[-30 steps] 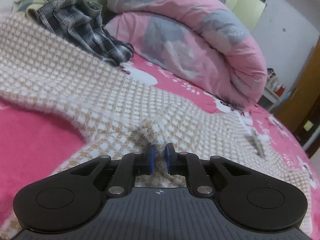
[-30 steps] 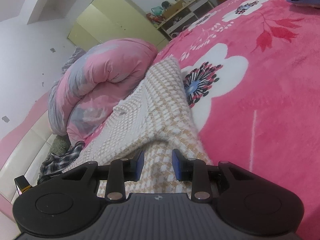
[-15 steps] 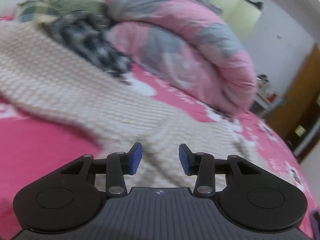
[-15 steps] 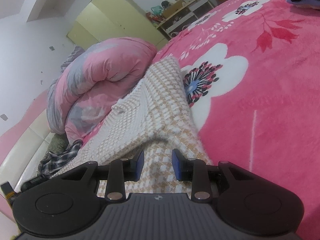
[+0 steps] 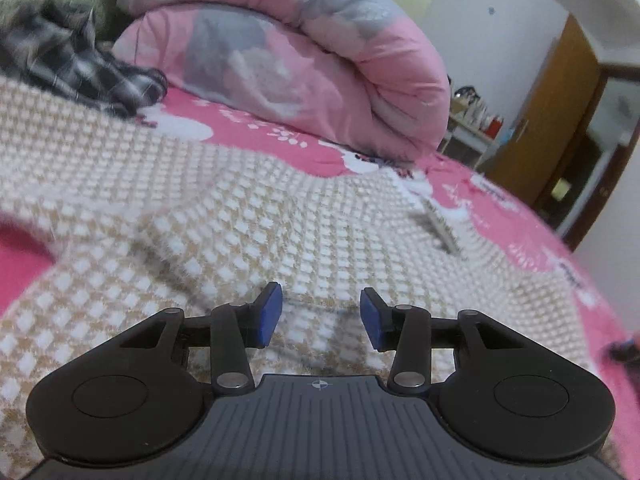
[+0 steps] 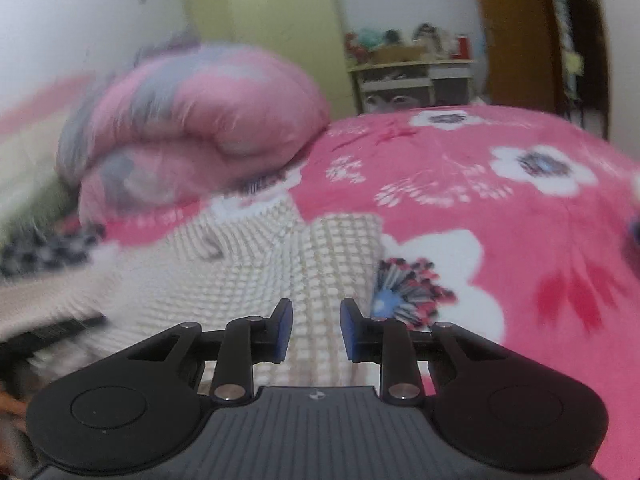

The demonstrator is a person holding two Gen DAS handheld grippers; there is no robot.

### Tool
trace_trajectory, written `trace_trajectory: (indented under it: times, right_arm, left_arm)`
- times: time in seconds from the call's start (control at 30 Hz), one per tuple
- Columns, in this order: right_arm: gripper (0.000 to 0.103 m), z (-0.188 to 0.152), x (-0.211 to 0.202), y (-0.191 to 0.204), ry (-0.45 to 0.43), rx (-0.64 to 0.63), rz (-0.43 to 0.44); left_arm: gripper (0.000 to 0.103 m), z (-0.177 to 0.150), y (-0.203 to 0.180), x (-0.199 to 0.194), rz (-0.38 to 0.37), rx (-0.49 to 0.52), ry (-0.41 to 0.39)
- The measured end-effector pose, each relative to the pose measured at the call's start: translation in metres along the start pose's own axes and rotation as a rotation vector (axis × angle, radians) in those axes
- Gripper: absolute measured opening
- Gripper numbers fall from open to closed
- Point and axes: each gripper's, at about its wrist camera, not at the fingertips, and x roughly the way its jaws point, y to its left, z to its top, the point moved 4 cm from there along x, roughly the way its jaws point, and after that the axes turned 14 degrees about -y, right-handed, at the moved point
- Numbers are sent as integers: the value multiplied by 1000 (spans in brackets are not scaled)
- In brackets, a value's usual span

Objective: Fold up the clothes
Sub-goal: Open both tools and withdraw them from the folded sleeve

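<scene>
A beige and white knit sweater [image 5: 280, 208] lies spread over the pink flowered bed sheet [image 6: 520, 240]. My left gripper [image 5: 320, 316] hovers low over its near part, open, with nothing between the blue pads; the cloth lies below them. A small sewn label [image 5: 440, 224] shows on the sweater's right side. In the right wrist view the sweater [image 6: 256, 272] rises in a fold towards my right gripper [image 6: 316, 330]. Its jaws are closing, and a strip of the knit fills the narrow gap between the pads. This view is blurred by motion.
A rolled pink and grey quilt [image 5: 320, 60] lies at the back of the bed. A dark plaid shirt [image 5: 72, 68] sits left of it, touching the sweater's far edge. Beyond the bed stand a wooden door [image 5: 532, 120], a cluttered shelf [image 6: 408, 76] and a yellow-green wardrobe [image 6: 272, 28].
My left gripper let go of the pinched sweater fold, opened wide and shifted over the cloth. My right gripper rolled level and rose, with the knit still between its pads.
</scene>
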Motion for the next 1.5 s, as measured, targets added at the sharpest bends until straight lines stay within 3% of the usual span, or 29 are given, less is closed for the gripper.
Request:
trace_trajectory:
  times: [0.13, 0.2, 0.37, 0.43, 0.53, 0.7, 0.77, 0.8, 0.83, 0.9, 1.0, 1.23, 1.37, 1.43, 1.5]
  right_arm:
    - [27, -21, 35, 5, 75, -170, 28]
    - [28, -8, 33, 10, 107, -188, 4]
    - [28, 30, 47, 31, 19, -201, 63]
    - [27, 20, 83, 22, 70, -194, 20]
    - [25, 6, 103, 2, 80, -121, 23]
    - [24, 32, 89, 1, 49, -97, 29]
    - [22, 38, 106, -6, 39, -70, 6]
    - [20, 37, 118, -12, 44, -45, -4]
    - [10, 34, 130, -18, 48, -17, -12]
    - [7, 32, 147, -27, 59, 38, -27]
    - [7, 45, 139, -27, 58, 75, -44]
    - [8, 42, 142, -38, 88, 50, -99]
    - [9, 58, 95, -16, 50, 31, 22]
    - [9, 43, 76, 1, 101, -35, 96]
    - [8, 8, 71, 11, 133, -146, 109]
  left_arm:
    - [43, 5, 7, -5, -5, -51, -13]
    - [43, 6, 5, -7, 17, -35, -25]
    - [43, 4, -3, -8, 65, 46, -35]
    - [43, 4, -2, -8, 58, 44, -34]
    - [43, 5, 5, -8, 45, 0, -30]
    - [42, 4, 2, -7, 65, 18, -29]
    - [42, 4, 2, -8, 62, 18, -29]
    - [42, 4, 3, -8, 59, 15, -28]
    - [42, 4, 4, -8, 55, 8, -28]
    - [42, 4, 7, -8, 49, -12, -25]
    - [42, 4, 5, -7, 53, -6, -22]
    - [42, 4, 7, -8, 47, -18, -20]
    - [42, 4, 6, -7, 52, -9, -16]
    - [42, 4, 5, -7, 56, 0, -15]
    - [42, 4, 5, -7, 55, 2, -14]
